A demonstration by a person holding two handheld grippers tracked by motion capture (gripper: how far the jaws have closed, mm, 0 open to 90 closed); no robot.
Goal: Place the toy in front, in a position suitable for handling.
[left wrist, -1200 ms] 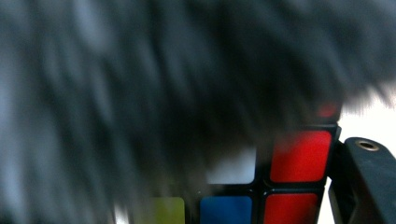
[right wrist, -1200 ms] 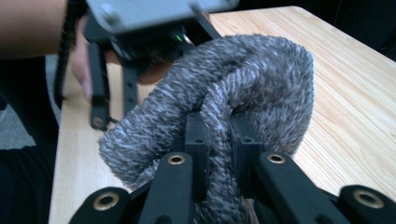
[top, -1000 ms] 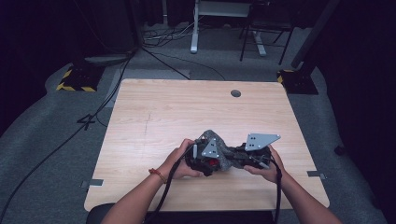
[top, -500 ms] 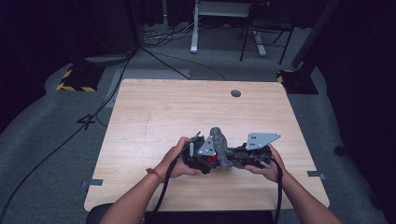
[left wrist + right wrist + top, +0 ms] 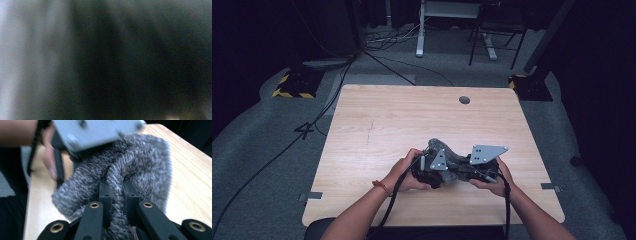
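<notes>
Table: pale wood table (image 5: pixel 377 125), dark room around it.
Cloth: grey knitted cloth (image 5: pixel 135 167) bunched near the front edge, between both tools, slightly reshaped since a second ago.
Right gripper (image 5: pixel 116 195): clenched on a fold.
Left gripper (image 5: pixel 432 167): probably clamped on the cloth; its own view is blurred.
Obstacles: none nearby; cable hole (image 5: pixel 464 100) far off.

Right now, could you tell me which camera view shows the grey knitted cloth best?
The right gripper view: the grey knitted cloth is close and sharp, pinched in a fold. The high view shows it small, between both hands. The left gripper view is too blurred to tell.
</notes>
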